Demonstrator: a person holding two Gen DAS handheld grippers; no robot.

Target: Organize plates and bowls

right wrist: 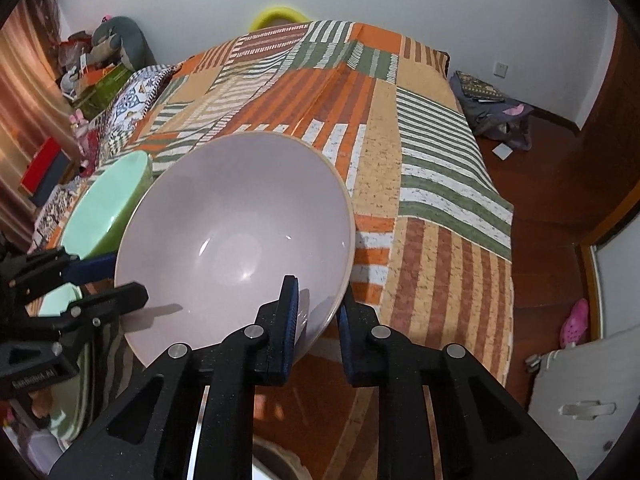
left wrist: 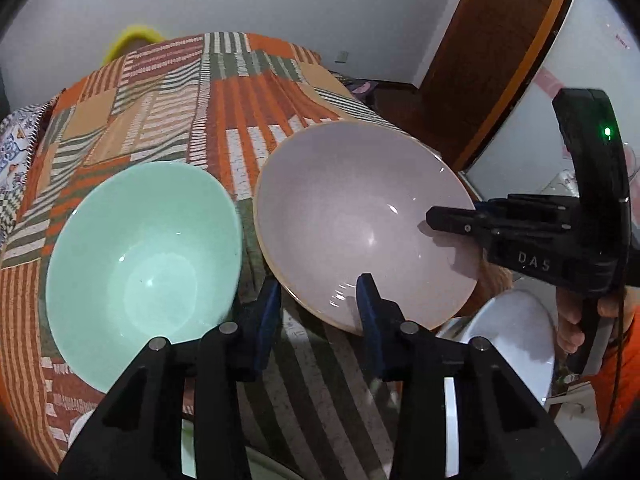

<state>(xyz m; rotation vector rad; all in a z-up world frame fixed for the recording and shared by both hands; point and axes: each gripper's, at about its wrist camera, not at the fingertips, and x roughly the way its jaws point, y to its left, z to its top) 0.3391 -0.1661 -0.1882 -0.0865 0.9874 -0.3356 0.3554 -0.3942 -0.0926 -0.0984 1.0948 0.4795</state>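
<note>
- Both your grippers are on the pale lilac bowl (right wrist: 236,236), which sits on the striped patchwork cloth (right wrist: 436,184) just beside the mint-green bowl (left wrist: 144,240)
- Your right gripper (right wrist: 318,308) has its jaws drawn narrow and clamped over the lilac bowl's near rim, one blue pad inside the bowl and one outside
- Your left gripper (left wrist: 318,300) straddles another part of the same rim with its jaws half-wide; one pad sits inside the bowl and one outside, and the pads look pressed on the wall, though the contact is not sharp
- The step in hand looks like the pickup of the lilac bowl, two-handed, ahead of stacking or moving it
- Next you need a level lift: raise both hands together so the rim does not twist between the pads
- If it goes into the green bowl, clear that bowl's rim first, then centre and lower it
- A white dish (left wrist: 516,332) lies near your right hand (left wrist: 576,320); keep the bowl off it
</note>
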